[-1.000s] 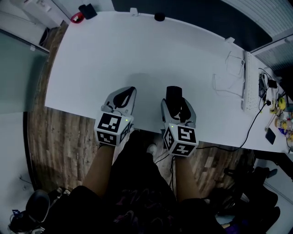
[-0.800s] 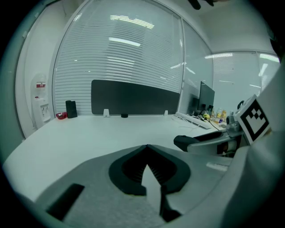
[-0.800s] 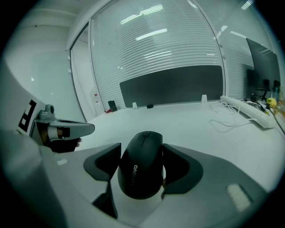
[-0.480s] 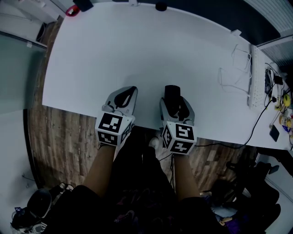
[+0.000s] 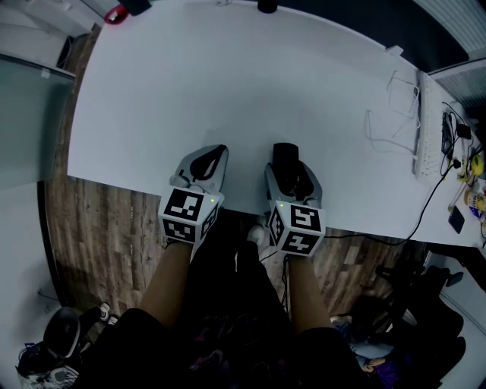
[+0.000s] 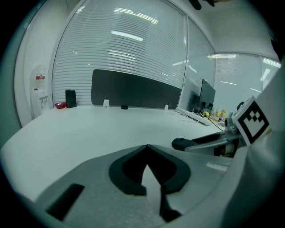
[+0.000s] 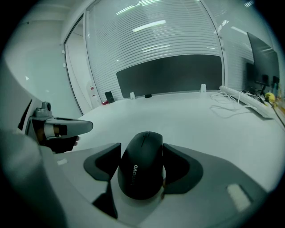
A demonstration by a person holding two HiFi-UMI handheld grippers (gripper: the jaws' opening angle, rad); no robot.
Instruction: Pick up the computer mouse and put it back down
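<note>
A black computer mouse (image 7: 141, 162) sits between the two dark pads of my right gripper (image 7: 141, 149), which is shut on its sides. In the head view the mouse (image 5: 285, 154) pokes out ahead of the right gripper (image 5: 293, 171), just over the near edge of the white table (image 5: 228, 76). Whether the mouse rests on the tabletop I cannot tell. My left gripper (image 5: 216, 150) hangs beside it to the left, over the same edge. Its jaws (image 6: 147, 147) are shut tip to tip with nothing between them.
A white power strip (image 5: 420, 125) with loose cables lies at the table's right end. A small black object (image 5: 266, 6) and a dark item with a red one (image 5: 125, 9) stand at the far edge. A dark partition panel (image 7: 169, 73) runs behind the table. The wooden floor (image 5: 99, 228) shows below.
Both grippers have sunk a little toward the table's near edge. The mouse stays between the right jaws, and the left jaws stay shut.
</note>
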